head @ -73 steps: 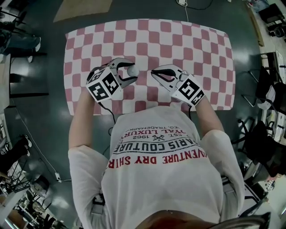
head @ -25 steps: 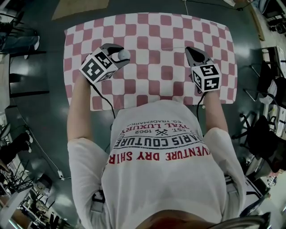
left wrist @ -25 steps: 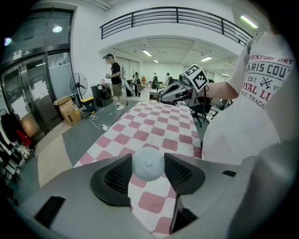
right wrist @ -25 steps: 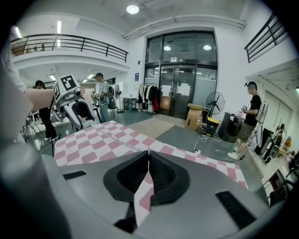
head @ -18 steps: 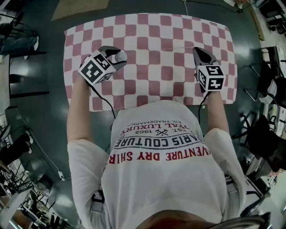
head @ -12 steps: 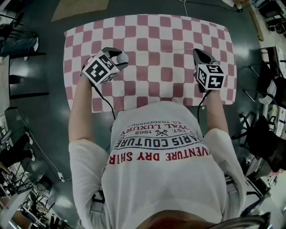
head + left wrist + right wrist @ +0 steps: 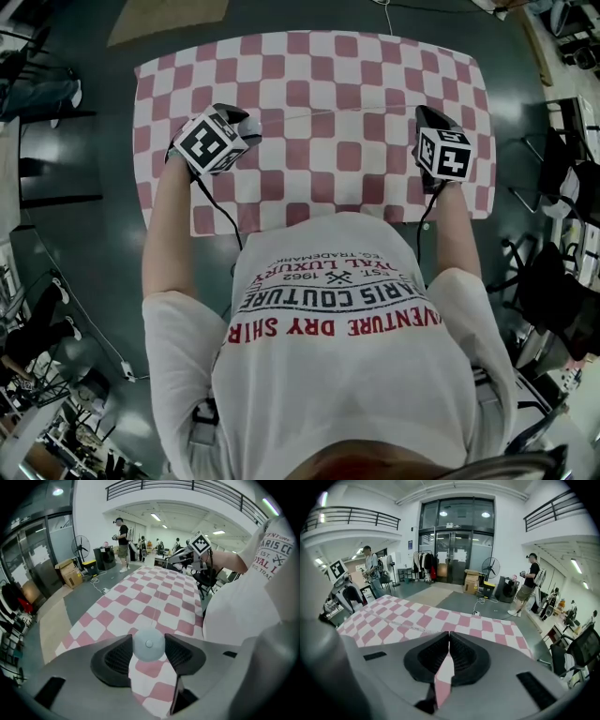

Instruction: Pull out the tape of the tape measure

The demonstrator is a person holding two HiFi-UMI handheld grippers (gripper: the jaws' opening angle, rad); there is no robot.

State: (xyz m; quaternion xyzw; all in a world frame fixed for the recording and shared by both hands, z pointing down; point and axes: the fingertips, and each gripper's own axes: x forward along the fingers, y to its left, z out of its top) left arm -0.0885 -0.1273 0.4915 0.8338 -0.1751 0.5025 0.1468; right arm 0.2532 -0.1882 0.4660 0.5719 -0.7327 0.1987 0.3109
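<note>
Right gripper (image 7: 448,639), pinching the tape (image 7: 337,112), slides out toward three o'clock; left gripper (image 7: 246,122) clamps the case (image 7: 148,644), so the tape lengthens.

large open lab hall: mezzanine railing (image 7: 347,515), glass entrance doors (image 7: 454,550), floor fan (image 7: 490,568), cardboard boxes (image 7: 472,580), checkered table (image 7: 309,84).

matt cloth (image 7: 319,159), smooth plastic tape measure (image 7: 148,644)
</note>
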